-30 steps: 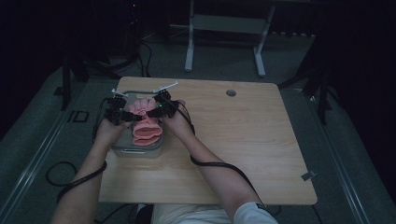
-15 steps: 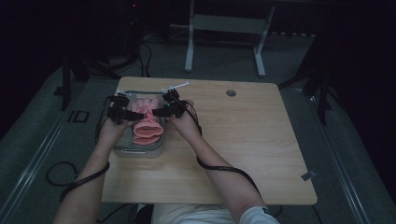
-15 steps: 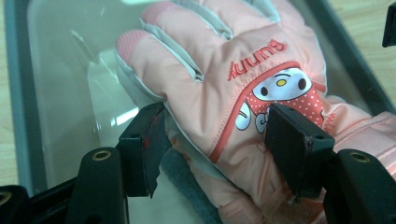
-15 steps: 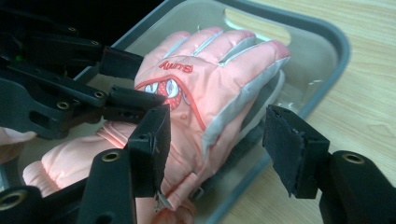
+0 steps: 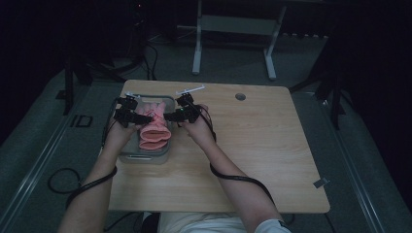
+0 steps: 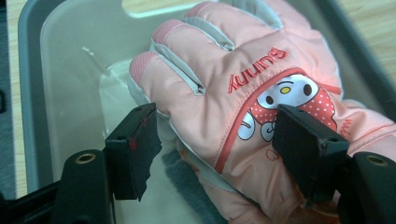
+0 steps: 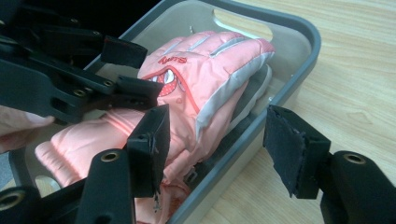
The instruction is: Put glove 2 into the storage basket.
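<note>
- Gloves first: a pair of pink padded ski gloves [image 5: 154, 130] lies stacked in a grey plastic bin [image 5: 166, 151] at the table's left edge, the top glove [image 6: 243, 93] showing a cartoon bunny patch and red lettering.
- Left gripper [image 5: 141, 118] hangs over the top glove; its jaws have just been opening, and in the left gripper view they straddle the glove's back, though whether the right pad is quite clear of the fabric is hard to tell.
- Right gripper [image 5: 167, 116] stands with jaws apart over the bin's near wall, holding nothing; its own view shows the rim [image 7: 261, 126] between its jaws.
- Judged step: letting go after laying the top glove in the bin.
- Next move calls for lifting both grippers straight up, clear of cuffs and rim, so nothing snags.
- Surface is a pale wood-grain table [image 5: 262, 160] with a round grommet hole [image 5: 240, 96].
- Room is dark, with grey carpet, cables and a metal stand [image 5: 233, 43] behind.
</note>
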`<state>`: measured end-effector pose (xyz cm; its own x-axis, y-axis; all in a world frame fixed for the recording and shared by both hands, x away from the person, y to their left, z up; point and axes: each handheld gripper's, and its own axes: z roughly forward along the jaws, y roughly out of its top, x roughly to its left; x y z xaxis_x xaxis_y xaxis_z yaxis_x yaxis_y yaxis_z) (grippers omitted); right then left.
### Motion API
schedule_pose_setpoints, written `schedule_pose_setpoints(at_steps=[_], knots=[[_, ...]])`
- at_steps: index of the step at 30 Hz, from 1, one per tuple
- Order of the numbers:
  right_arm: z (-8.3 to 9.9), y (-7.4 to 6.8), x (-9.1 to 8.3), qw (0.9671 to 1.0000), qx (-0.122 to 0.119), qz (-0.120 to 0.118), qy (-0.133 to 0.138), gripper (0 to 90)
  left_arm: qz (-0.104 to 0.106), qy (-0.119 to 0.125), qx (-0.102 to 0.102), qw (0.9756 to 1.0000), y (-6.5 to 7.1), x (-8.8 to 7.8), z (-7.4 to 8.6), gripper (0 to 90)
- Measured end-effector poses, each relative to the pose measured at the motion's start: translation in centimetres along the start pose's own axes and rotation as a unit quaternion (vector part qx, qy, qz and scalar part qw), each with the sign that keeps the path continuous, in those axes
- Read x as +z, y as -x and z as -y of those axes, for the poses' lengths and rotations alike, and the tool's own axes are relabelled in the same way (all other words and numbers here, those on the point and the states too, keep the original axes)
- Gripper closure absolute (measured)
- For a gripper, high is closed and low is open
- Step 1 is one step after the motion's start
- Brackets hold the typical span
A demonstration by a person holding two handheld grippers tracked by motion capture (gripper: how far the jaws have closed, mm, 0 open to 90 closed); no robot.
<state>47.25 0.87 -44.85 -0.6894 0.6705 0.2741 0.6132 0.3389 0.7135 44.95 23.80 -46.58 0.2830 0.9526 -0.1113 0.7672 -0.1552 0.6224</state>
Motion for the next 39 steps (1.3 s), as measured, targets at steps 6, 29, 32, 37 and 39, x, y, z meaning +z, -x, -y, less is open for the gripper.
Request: schedule_pose_setpoints(at_steps=[6, 29, 32, 37, 39], knots=[[-0.2, 0.2, -0.5, 1.0000, -0.002, 0.005, 0.008, 39.0, 0.020, 0.014, 0.000, 0.9997, -0.4, -0.6, 0.1, 19.8], [0.0, 0.2, -1.5, 0.9986, -0.028, -0.039, 0.020, 21.6, 0.033, 0.076, 0.040, 0.9958, 0.9, -3.8, 0.0, 7.2], [0.0, 0.4, -1.9, 0.9987, -0.026, -0.038, 0.023, 21.5, 0.041, 0.093, 0.045, 0.9938, 1.6, -4.6, 0.0, 6.9], [0.2, 0.6, -2.1, 0.9979, -0.049, -0.038, 0.019, 18.3, 0.057, 0.093, 0.063, 0.9920, 3.3, -5.6, 0.1, 3.2], [0.3, 0.6, -2.2, 0.9977, -0.052, -0.039, 0.016, 18.1, 0.060, 0.095, 0.067, 0.9914, 3.6, -5.7, 0.1, 2.1]])
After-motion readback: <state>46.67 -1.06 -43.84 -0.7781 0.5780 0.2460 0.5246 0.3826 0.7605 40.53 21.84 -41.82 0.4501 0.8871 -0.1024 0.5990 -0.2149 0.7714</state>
